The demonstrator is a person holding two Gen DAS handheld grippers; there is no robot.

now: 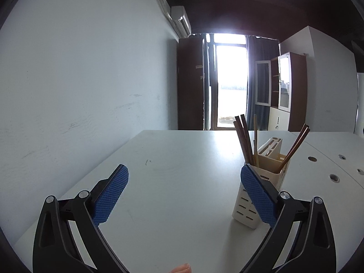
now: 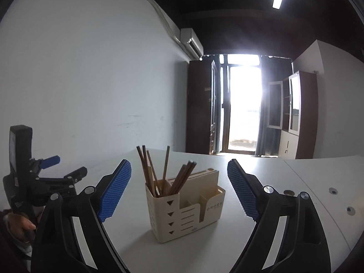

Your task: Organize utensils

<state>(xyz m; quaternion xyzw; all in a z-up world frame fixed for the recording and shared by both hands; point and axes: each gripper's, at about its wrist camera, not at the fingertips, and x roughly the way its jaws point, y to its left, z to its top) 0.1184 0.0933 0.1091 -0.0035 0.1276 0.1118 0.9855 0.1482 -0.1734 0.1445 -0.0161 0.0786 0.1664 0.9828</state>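
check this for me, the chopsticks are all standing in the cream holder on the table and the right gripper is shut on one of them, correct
Not quite. The chopsticks do stand in the cream holder on the table, but the right gripper is open and holds nothing, as the right wrist view shows.

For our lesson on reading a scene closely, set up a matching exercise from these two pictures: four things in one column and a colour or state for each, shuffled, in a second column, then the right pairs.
Things
1. chopsticks
2. utensil holder
3. right gripper
4. table

Colour or state
A. open, nothing between the pads
B. white, flat
C. brown, standing upright in a compartment
D. cream, with slots and triangle cut-outs

Pairs: 1-C, 2-D, 3-A, 4-B
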